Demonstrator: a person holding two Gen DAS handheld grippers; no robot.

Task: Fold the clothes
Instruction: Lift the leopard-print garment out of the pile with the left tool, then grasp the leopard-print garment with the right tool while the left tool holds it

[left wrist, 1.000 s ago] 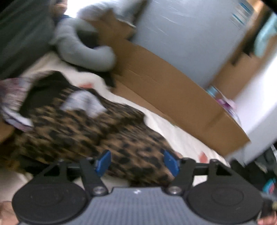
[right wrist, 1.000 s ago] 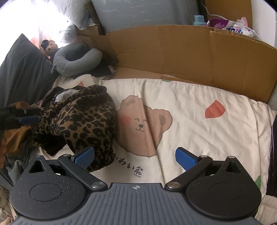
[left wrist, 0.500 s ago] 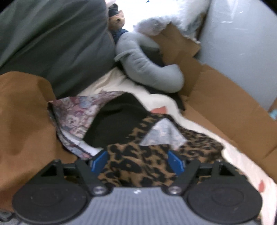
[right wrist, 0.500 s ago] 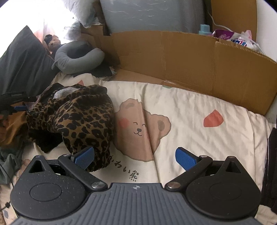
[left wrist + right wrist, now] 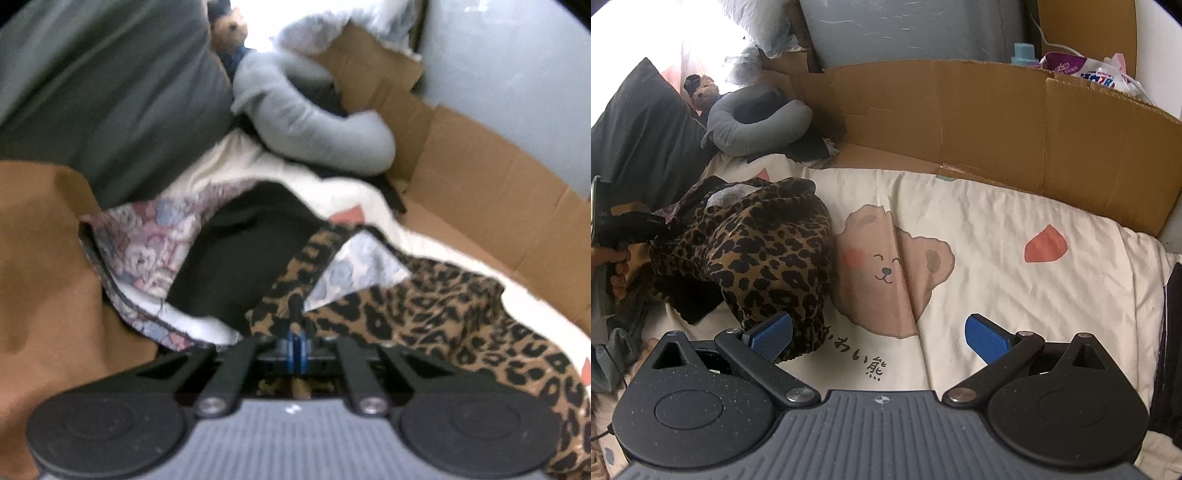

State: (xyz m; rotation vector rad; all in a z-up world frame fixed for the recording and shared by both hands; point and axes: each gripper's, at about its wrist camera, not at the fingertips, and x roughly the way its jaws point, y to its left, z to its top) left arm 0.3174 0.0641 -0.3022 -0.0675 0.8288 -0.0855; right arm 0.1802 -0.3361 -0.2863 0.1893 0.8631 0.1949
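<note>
Left wrist view shows the left claw [image 5: 295,349] pinched shut on an edge of the leopard-print garment [image 5: 424,317], heaped at lower centre. Soft, light and limp, it should drape; the right claw [image 5: 879,338] gapes empty.

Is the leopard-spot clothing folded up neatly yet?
No. The leopard-print garment lies bunched in a lumpy heap on the bear sheet.

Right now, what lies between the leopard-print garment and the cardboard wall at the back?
In the right wrist view, only bare cream bedsheet separates the leopard-print garment from the cardboard wall; nothing else sits on that stretch.
</note>
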